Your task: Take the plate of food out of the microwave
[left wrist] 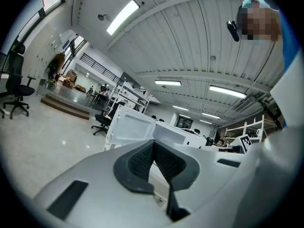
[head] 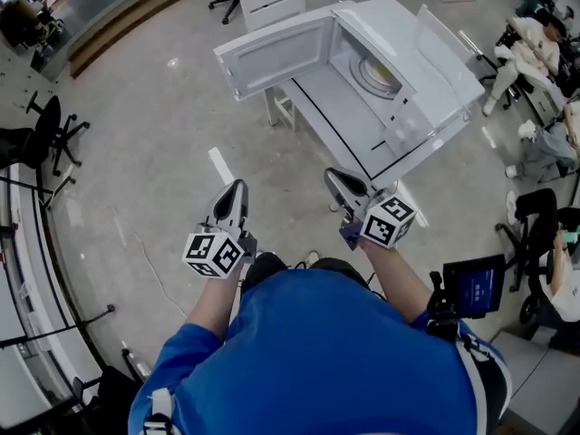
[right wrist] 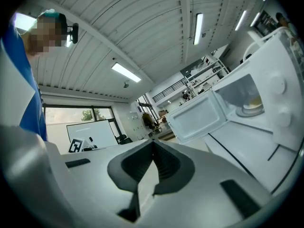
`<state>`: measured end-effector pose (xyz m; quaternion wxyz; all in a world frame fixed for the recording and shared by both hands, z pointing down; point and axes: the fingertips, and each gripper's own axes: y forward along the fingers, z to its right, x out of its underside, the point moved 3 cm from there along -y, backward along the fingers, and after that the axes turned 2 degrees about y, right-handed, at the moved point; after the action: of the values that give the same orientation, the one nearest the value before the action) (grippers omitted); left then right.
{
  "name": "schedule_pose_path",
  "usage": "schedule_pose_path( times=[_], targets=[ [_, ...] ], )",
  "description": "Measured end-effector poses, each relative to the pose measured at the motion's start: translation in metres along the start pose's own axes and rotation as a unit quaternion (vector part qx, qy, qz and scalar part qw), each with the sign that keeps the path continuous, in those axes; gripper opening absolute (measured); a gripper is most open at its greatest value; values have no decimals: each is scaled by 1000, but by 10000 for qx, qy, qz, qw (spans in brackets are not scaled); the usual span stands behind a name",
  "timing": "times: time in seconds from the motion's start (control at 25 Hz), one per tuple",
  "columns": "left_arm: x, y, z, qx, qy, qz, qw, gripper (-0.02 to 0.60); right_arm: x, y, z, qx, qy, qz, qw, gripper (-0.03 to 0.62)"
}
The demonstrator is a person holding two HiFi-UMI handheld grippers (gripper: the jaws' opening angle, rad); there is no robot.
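A white microwave (head: 399,62) stands on a white table (head: 340,116) ahead of me, its door (head: 272,57) swung wide open to the left. Inside it, a plate of food (head: 379,73) rests on the turntable; the right gripper view shows this plate (right wrist: 251,106) at the right. My left gripper (head: 237,187) is shut and empty, well short of the table. My right gripper (head: 333,176) is also shut with nothing in it, near the table's front edge. In the gripper views, the left gripper (left wrist: 153,144) and right gripper (right wrist: 153,142) each show their pads meeting at the tips.
A white chair (head: 272,3) stands behind the table. Black office chairs (head: 50,130) are at the left and top. People sit at desks on the right (head: 544,152). A dark screen (head: 476,286) is at my lower right.
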<state>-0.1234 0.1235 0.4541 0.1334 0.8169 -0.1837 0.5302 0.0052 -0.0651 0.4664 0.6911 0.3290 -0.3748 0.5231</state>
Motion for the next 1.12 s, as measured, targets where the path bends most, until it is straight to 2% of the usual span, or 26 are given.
schedule_pose_path(
  times=[0.28,0.48,0.8,1.12],
  targets=[
    [-8,63,-28,581,-43,-253,9980,9,-13,29,29,565,20,138,9983,0],
    [-30,107,-58,1087,-13,-498,9928,9,-28,59,32,1065,86,398,9935,0],
    [-41,167,-88,1924,-66,-914,9770,9,-36,84,39,1968,114,763,9774,0],
    [-28,212,-80,2645,-52,-1277,9559,9,-29,75,42,2708,195,1093,9562,0]
  ],
)
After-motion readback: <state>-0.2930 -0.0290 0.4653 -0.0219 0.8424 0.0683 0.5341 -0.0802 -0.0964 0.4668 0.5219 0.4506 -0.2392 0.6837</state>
